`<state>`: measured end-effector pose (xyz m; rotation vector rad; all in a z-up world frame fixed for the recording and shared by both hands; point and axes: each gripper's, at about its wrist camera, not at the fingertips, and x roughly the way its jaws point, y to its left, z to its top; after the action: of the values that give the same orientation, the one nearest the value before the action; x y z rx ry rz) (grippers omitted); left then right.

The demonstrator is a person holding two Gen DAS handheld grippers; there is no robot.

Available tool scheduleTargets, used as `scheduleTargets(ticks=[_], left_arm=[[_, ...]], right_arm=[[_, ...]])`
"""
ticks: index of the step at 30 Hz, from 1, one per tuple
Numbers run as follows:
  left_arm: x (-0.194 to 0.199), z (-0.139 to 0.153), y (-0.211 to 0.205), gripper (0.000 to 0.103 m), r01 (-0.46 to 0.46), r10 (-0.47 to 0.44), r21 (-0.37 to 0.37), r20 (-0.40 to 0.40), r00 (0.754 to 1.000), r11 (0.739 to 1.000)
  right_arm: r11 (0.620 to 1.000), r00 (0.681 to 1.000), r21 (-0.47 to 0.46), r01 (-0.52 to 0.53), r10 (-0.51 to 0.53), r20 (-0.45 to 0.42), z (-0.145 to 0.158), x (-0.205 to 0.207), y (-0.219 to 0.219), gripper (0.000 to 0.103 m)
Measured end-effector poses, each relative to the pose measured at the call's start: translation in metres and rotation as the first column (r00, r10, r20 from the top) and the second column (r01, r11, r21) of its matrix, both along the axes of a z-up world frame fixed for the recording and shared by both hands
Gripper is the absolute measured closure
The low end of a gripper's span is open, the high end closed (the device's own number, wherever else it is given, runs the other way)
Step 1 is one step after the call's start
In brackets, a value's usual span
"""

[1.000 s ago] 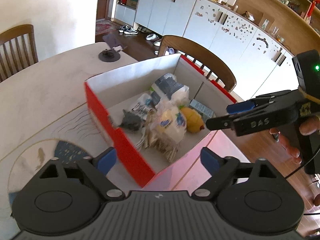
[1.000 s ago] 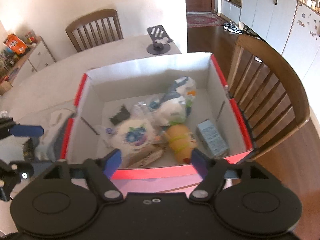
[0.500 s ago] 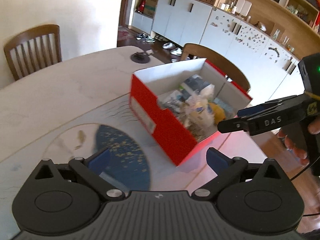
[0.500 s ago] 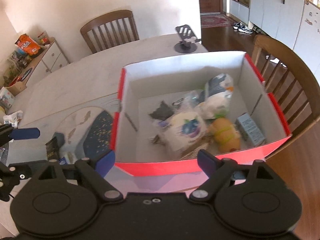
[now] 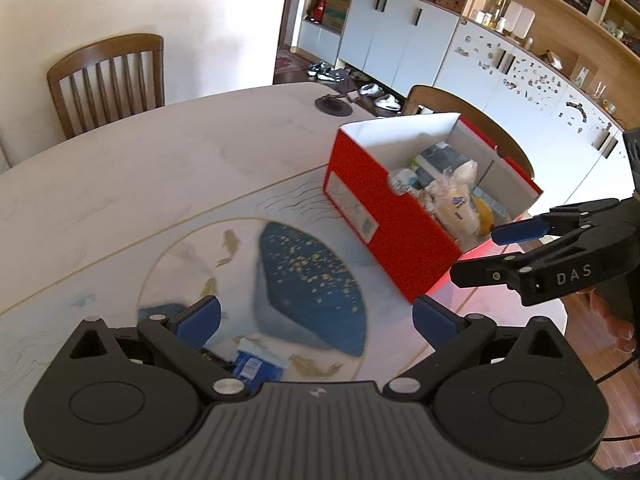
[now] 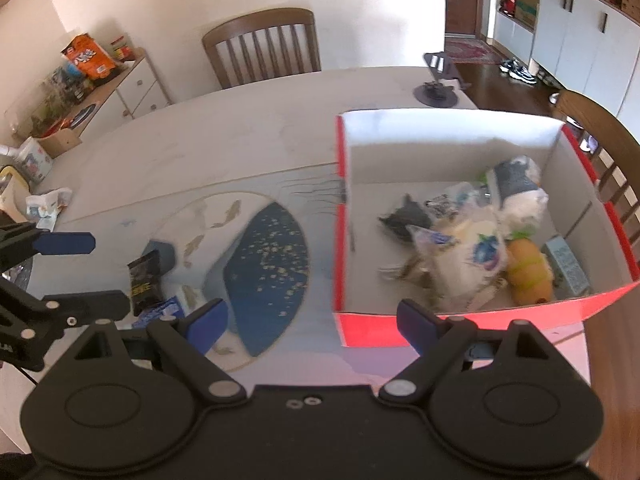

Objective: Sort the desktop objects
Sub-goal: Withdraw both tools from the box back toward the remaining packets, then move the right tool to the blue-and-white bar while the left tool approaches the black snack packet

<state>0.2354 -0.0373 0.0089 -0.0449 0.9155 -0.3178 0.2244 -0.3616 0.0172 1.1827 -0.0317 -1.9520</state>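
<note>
A red box with white inner walls stands on the table's right side. It holds a white packet with blue print, a yellow plush, a teal carton, a grey item and more. On the round blue-patterned mat lie a black snack packet and a blue packet. My right gripper hovers open over the mat's edge beside the box, nothing between its fingers. My left gripper is open and empty above the mat, near the blue packet.
A dark phone stand sits at the table's far edge. A tissue pack lies at the left. Wooden chairs stand behind and right of the table. The table's edge runs just right of the box.
Both grippers have drawn back and swung left, away from the box toward the mat. The box now sits to the right in both views, and the loose packets have come into sight.
</note>
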Motion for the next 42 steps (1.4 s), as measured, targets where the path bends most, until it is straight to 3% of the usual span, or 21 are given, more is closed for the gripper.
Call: scheduleTargets(ticks=[18, 29, 42], left_arm=[[-0.003, -0.028, 0.062, 0.0, -0.091, 0.091, -0.008, -0.055, 0.994, 0.996], [0.012, -0.051, 0.098, 0.0, -0.205, 0.206, 0.02, -0.091, 0.974, 0.979], [0.032, -0.08, 0.109, 0.0, -0.204, 0.208, 0.04, -0.155, 0.966, 0.978]], right_arm=[[0.998, 0.998, 0.02, -0.061, 0.061, 0.019, -0.002, 0.039, -0.056, 0.012], [0.994, 0.995, 0.044, -0.098, 0.096, 0.039, -0.011, 0.055, -0.087, 0.013], [0.984, 0.985, 0.074, -0.162, 0.156, 0.08, -0.022, 0.083, -0.13, 0.013]])
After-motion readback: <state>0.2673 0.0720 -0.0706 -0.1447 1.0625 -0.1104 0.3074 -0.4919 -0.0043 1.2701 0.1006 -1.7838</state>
